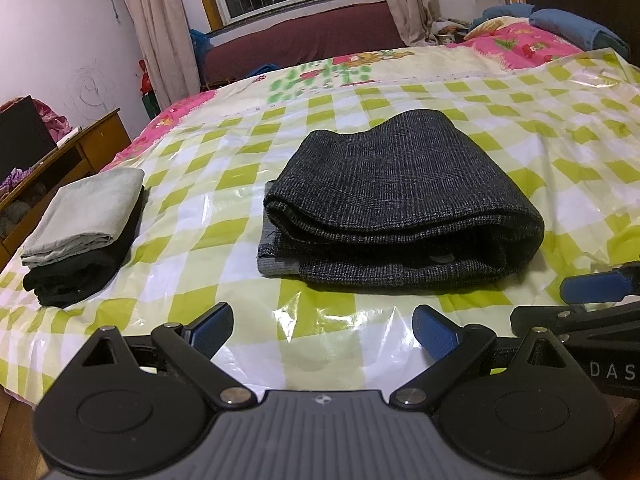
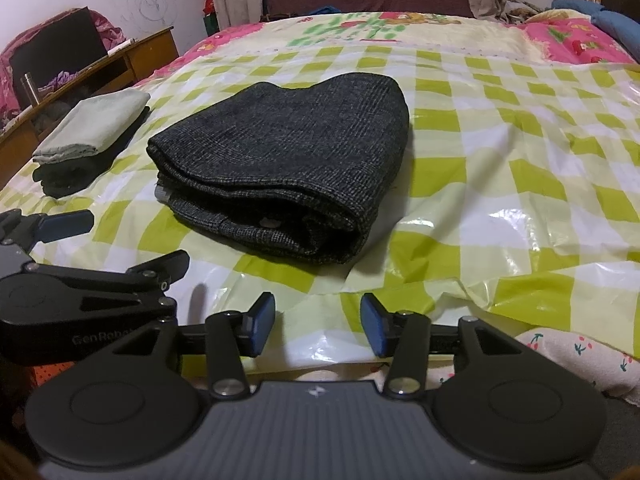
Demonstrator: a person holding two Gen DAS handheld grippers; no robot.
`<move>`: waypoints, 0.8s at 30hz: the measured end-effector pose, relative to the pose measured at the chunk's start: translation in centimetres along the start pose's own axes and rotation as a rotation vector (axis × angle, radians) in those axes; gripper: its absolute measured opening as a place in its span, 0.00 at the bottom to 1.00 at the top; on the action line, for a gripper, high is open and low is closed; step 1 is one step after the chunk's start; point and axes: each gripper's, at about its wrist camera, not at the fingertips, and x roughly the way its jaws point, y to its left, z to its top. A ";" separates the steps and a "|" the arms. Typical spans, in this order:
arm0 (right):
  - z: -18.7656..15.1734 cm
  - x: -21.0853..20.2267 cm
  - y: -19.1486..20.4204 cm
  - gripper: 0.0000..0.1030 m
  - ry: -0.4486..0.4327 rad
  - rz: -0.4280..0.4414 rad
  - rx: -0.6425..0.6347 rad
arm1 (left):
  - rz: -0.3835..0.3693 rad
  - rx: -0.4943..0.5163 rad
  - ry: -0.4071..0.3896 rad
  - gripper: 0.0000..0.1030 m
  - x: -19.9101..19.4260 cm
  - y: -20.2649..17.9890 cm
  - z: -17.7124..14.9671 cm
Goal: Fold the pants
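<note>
Both tools, left [image 1: 323,330] and right [image 2: 318,326], spread and empty, short of folded pants [image 1: 400,204].

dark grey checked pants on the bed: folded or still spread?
Folded. The dark grey checked pants lie as a compact stack of layers on the green-checked plastic sheet, rounded fold at one end; neither gripper touches them.

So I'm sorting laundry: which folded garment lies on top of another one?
The pale grey-green garment, far left; it rests on the black garment. The dark checked pants lie alone.

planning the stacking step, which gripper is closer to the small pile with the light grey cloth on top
Left. The left gripper sits between that pile and the right gripper; the right one is farther off, past the dark folded pants.
</note>
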 end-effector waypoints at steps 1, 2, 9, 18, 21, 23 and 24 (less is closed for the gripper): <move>0.0 0.0 0.0 0.47 0.000 0.000 0.000 | -0.001 -0.001 0.001 1.00 0.0 0.0 0.0; 0.0 0.0 0.0 0.47 0.000 0.001 0.001 | -0.001 0.000 0.003 1.00 0.0 0.0 0.0; 0.1 -0.2 -0.4 0.48 -0.016 0.001 0.021 | -0.003 0.025 0.005 1.00 0.0 -0.5 -0.2; 0.2 -0.3 -0.7 0.49 -0.016 -0.010 0.034 | -0.010 0.020 0.012 1.00 0.2 -0.4 -0.2; 0.2 -0.3 -0.5 0.51 -0.019 -0.010 0.022 | -0.013 0.021 0.023 1.00 0.3 -0.4 -0.3; 0.3 -0.4 -0.5 0.54 -0.025 -0.010 0.018 | -0.014 0.018 0.023 1.00 0.2 -0.4 -0.2; 0.3 -0.5 -0.5 0.54 -0.026 -0.011 0.018 | -0.016 0.016 0.022 1.00 0.2 -0.3 -0.2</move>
